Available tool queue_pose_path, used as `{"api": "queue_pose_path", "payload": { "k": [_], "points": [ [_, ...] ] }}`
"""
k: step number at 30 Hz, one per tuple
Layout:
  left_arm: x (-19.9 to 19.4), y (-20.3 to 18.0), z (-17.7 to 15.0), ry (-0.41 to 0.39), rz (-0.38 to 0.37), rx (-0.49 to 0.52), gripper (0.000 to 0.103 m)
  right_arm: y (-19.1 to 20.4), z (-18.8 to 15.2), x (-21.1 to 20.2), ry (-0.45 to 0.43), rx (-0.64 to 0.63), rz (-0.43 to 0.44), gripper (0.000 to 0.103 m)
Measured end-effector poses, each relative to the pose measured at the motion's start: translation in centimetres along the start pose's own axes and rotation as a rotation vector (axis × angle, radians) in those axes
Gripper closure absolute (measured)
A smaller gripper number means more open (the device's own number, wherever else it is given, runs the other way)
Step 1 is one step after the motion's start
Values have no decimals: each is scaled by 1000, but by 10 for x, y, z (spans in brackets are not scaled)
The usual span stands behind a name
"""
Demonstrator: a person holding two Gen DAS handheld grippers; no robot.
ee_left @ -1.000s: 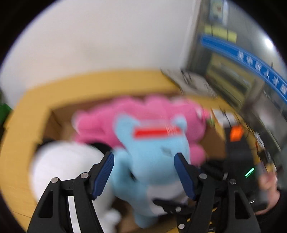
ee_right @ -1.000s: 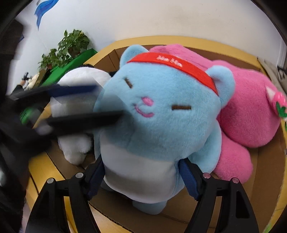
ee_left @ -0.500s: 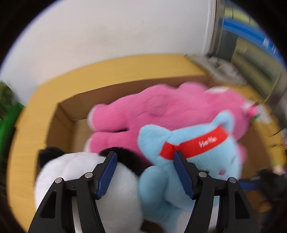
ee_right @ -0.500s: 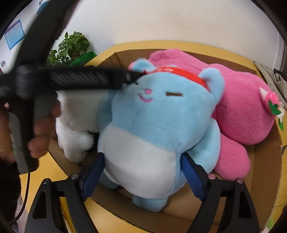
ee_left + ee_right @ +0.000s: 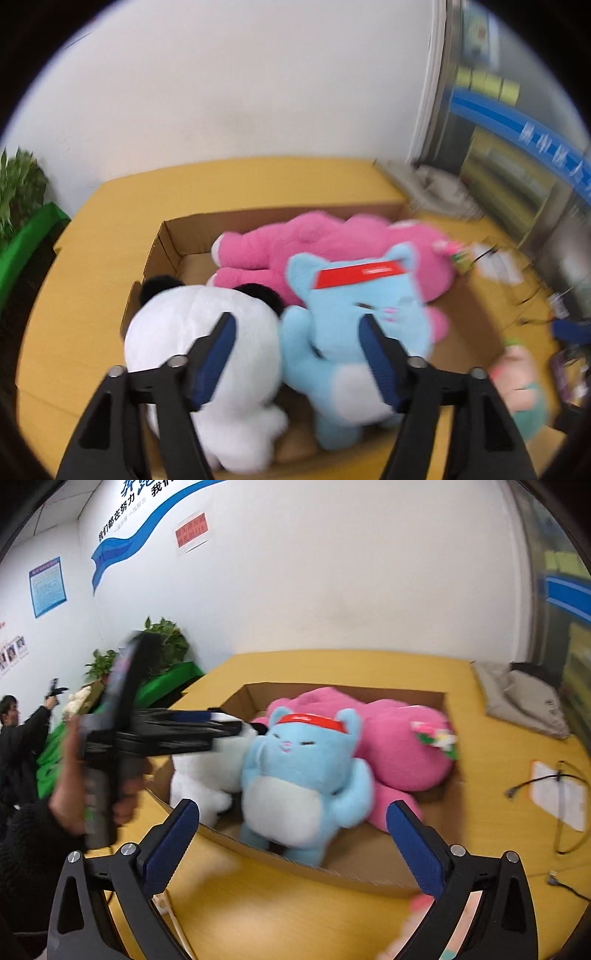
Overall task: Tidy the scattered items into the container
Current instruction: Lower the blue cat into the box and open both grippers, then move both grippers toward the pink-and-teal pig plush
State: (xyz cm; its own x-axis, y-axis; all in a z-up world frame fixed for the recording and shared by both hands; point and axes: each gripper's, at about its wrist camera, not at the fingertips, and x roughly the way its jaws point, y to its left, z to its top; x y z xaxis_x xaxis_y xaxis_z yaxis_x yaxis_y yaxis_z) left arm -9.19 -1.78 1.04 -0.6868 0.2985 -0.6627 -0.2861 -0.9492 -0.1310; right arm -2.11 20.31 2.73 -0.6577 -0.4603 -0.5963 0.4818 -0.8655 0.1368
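A cardboard box [image 5: 343,877] stands on the yellow table [image 5: 280,919]. A blue plush cat [image 5: 303,771] with a red headband sits upright in it, between a white panda plush [image 5: 199,332] and a big pink plush [image 5: 399,746]. My right gripper [image 5: 291,808] hangs in front of the box, clear of the cat, its jaws opening wide with nothing between them. My left gripper [image 5: 295,319] hovers over the panda and the cat, its jaws opening and gripping nothing. A small pink and teal toy [image 5: 521,384] lies on the table outside the box.
A grey bag [image 5: 524,705] lies at the table's far right corner, with a paper and a cable [image 5: 557,794] nearer. Potted plants [image 5: 166,646] and a green-covered table stand at the left, where another person [image 5: 14,734] is. A white wall rises behind.
My right gripper has let go of the blue cat and pulled back and up from the box. The cat now sits in the box. My left gripper has drawn back above the toys.
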Motion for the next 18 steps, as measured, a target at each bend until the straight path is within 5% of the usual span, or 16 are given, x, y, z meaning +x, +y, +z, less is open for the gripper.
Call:
{"api": "queue_pose_path", "payload": {
  "k": [7,18],
  "points": [
    [-76,-36,-53,-43,-80,-23,25,-4,-22,-12,31,66,-154,0],
    [-96,-74,-85,-27,-92,-10,25,9,-33,-39,10,31,-224,0]
  ]
}}
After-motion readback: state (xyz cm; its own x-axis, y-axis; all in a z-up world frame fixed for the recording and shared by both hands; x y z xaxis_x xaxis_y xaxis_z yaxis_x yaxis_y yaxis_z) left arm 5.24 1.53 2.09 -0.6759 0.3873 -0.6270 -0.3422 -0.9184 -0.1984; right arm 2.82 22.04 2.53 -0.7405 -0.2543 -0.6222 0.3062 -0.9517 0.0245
